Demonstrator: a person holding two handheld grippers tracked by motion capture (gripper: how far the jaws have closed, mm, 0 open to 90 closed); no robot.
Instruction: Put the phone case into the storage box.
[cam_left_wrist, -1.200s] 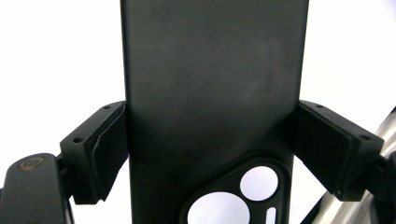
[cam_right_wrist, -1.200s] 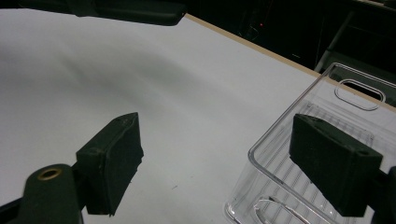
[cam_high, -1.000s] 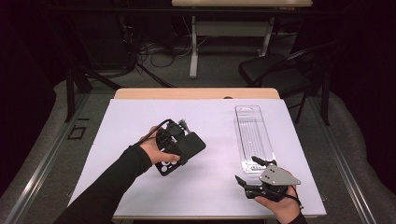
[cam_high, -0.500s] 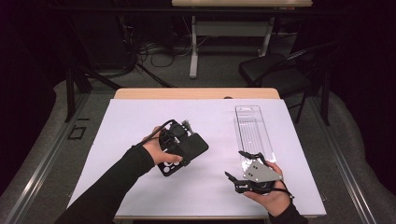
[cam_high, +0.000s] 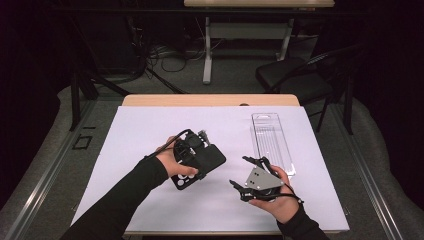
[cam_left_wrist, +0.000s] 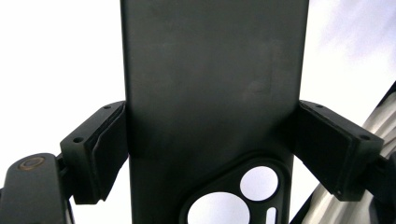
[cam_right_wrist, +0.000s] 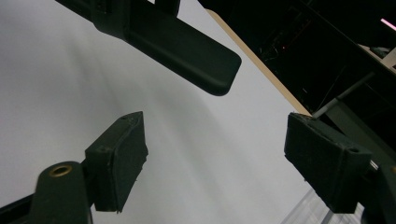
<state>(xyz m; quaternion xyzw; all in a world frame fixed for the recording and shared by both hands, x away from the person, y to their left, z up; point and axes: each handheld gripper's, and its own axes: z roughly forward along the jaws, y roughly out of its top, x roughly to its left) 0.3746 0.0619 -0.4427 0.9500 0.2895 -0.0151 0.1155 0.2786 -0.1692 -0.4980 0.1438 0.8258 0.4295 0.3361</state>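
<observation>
The phone case (cam_left_wrist: 210, 93), black, sits clamped across its width between my left gripper's (cam_high: 192, 157) pads, held just above the white sheet (cam_high: 150, 130) left of centre. To its right, my right gripper (cam_high: 247, 175) hangs over the sheet with its jaws spread and nothing between them; they have just been closing a little. The clear tray (cam_high: 272, 140) lies just beyond it, flat on the sheet.

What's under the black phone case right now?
The black phone case is clamped in the left hand-held gripper. Beneath it is white table cover, visible through the camera cutout. The case hides whatever lies directly behind it.
</observation>
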